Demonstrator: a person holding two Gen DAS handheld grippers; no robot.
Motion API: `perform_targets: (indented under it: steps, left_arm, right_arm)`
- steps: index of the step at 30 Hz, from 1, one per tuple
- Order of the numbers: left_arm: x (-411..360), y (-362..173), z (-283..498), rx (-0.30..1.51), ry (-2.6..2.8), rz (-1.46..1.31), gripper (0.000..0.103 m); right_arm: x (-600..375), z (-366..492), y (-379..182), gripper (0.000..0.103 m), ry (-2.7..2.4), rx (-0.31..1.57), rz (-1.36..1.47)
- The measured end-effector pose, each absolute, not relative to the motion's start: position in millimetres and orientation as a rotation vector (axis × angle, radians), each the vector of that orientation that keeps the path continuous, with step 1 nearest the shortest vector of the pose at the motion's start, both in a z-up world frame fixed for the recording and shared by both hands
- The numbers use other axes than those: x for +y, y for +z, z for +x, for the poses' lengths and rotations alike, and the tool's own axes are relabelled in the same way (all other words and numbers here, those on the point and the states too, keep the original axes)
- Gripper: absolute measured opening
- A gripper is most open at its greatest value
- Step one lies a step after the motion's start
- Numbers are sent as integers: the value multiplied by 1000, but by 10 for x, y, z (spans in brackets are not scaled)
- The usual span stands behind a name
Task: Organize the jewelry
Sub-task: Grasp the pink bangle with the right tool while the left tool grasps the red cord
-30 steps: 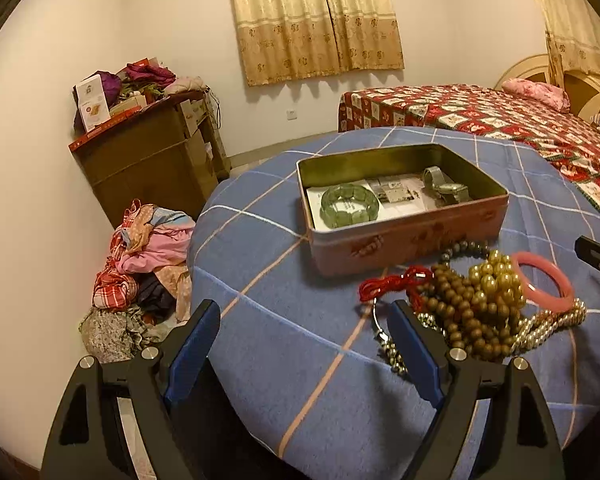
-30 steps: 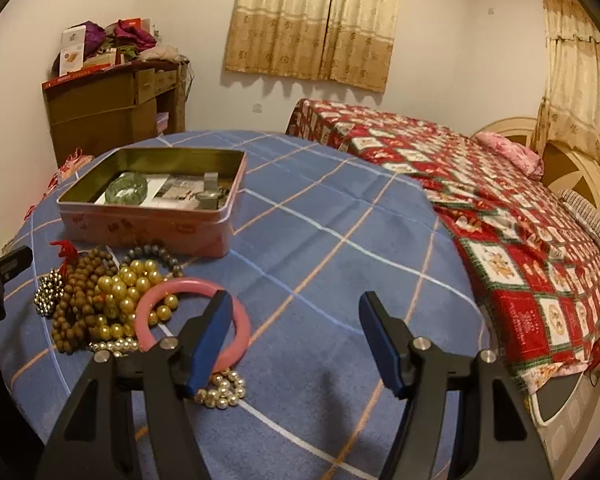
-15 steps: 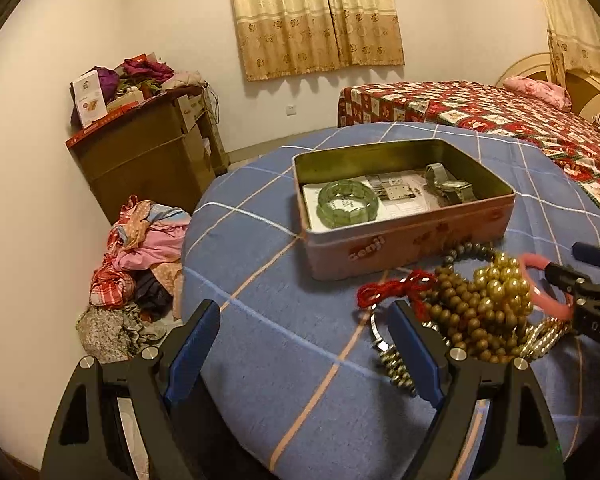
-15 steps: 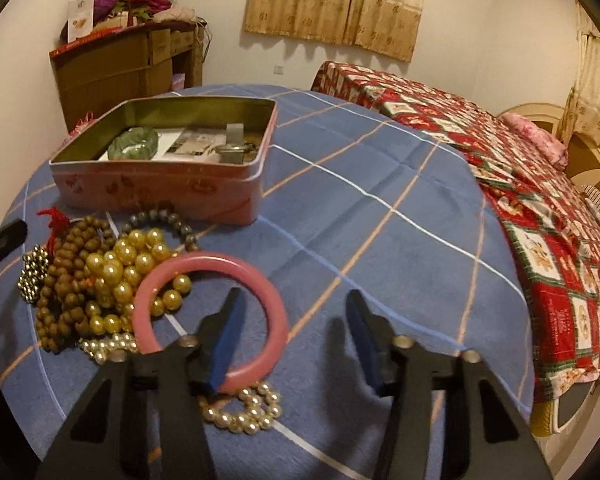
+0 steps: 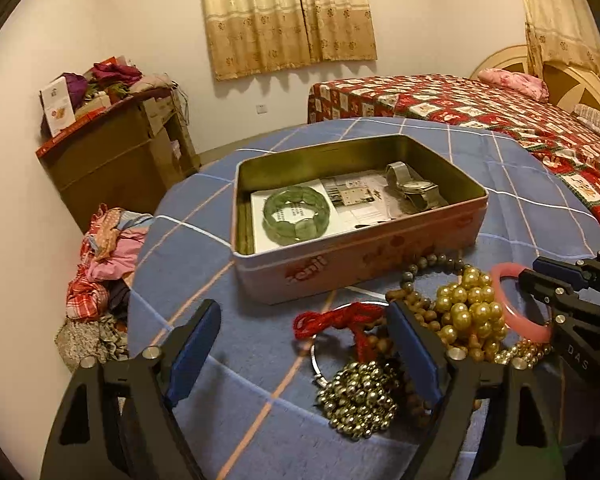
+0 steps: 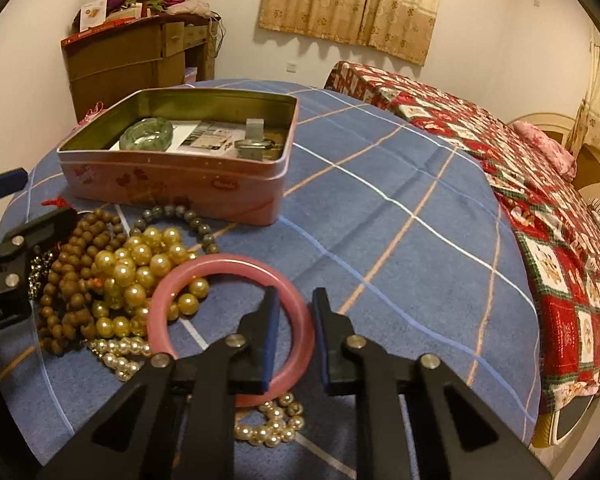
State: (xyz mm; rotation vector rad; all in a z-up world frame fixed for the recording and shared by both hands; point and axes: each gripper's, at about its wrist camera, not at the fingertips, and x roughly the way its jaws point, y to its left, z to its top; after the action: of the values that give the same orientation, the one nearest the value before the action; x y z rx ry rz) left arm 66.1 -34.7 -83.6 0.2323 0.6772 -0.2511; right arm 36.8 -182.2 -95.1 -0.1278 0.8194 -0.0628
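Pink bangle [image 6: 236,280] lies flat on the blue checked tablecloth [image 6: 400,208], on the right edge of a heap of bead strands: gold pearls [image 6: 140,268], brown wooden beads [image 6: 68,280], small white pearls [image 6: 120,354]. Right gripper [image 6: 294,312] straddles the bangle's near-right rim, jaws just been closing, narrow, pads about at the rim; contact can't be confirmed. Left gripper [image 5: 304,344] stands wide, just narrowed slightly, over red cord [image 5: 336,318] and metal ball cluster [image 5: 358,398], holding nothing. Pink tin [image 5: 340,256] behind holds green bracelet [image 5: 298,218] and watch [image 5: 414,188].
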Motion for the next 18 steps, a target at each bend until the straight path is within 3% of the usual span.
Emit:
perform_targets:
  steps: [2, 4, 7, 18]
  left_arm:
    - [-370, -869, 699, 710, -289, 220, 21]
    - [-359, -874, 699, 727, -325, 199, 7]
    - [-326, -812, 646, 711, -348, 176, 1]
    - [-73, -425, 493, 614, -353, 113, 0]
  right_arm:
    - [-1816, 374, -944, 18, -64, 816, -134]
    - [-1803, 369, -943, 16, -64, 811, -142]
    - [-1808, 353, -930, 12, -67, 793, -141]
    - [-1890, 244, -754, 11, -74, 710, -88]
